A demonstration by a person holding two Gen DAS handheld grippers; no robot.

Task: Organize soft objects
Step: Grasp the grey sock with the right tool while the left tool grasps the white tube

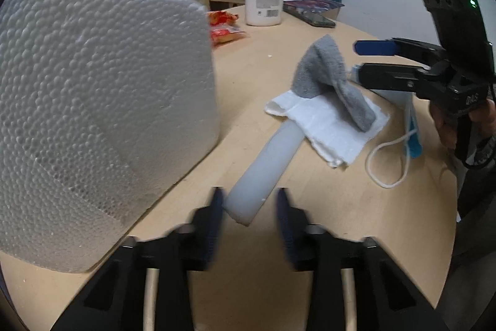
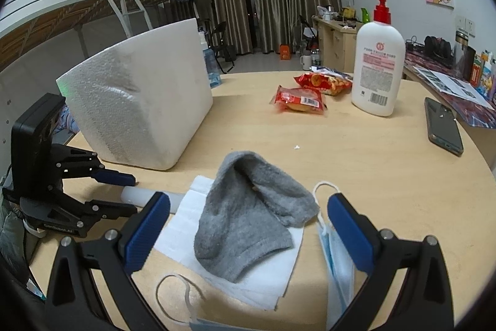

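Pale wooden table (image 2: 356,151) carries a big foam box (image 1: 102,101), then a white foam tube (image 1: 266,169) under tissue and grey sock (image 2: 248,213). Left gripper (image 1: 249,203) jaws bracket the tube's end without clamping; close squarely, gently. Right gripper (image 2: 248,225) jaws spread wide.

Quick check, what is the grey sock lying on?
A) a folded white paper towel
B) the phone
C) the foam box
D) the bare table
A: the grey sock lies draped on the folded white paper towel, beside the face mask, away from the foam box and the phone.
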